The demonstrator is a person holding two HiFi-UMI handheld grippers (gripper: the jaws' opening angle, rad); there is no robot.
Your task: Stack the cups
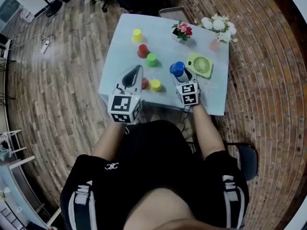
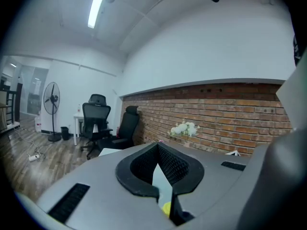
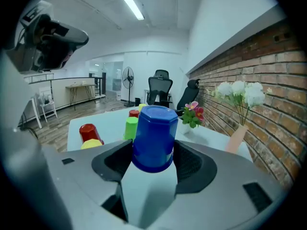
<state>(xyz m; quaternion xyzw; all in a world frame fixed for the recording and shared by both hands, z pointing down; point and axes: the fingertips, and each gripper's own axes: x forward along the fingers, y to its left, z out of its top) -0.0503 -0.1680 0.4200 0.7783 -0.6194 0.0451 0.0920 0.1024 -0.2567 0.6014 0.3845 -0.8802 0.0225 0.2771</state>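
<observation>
Blue cup, handling: judged light, hard plastic with smooth, faintly glossy walls, so it would likely slip under a loose grip and might flex if pinched hard.
Where to take hold: on two opposite flat sides, low towards the wide rim, which was where the pads sat.
Blue cup, look: the blue cup (image 3: 153,137) was mouth-down, tapered, with faceted sides and a flat, many-sided base on top, plain blue all over.
Blue cup, place: at the right of the table's (image 1: 120,75) near half, just left of the green fan (image 1: 200,64); whether its rim rested on the table or hung just above could not be told.
Right gripper: the right gripper (image 3: 153,152) had its claw partly closed, both pads pressed on the blue cup's sides.
Left gripper: the left gripper (image 1: 138,72) had its claw drawn together at the tips with nothing between, above the table's near left part.
Other cups: a red cup (image 1: 145,83) and a yellow cup (image 1: 155,85) stood just right of the left gripper; a green cup (image 1: 152,60) and a second red cup (image 1: 142,50) stood mid-table, close together; a second yellow cup (image 1: 137,34) stood farthest.
Stacking: not begun, as every cup stood apart; each looked likely to nest over another mouth-down.
</observation>
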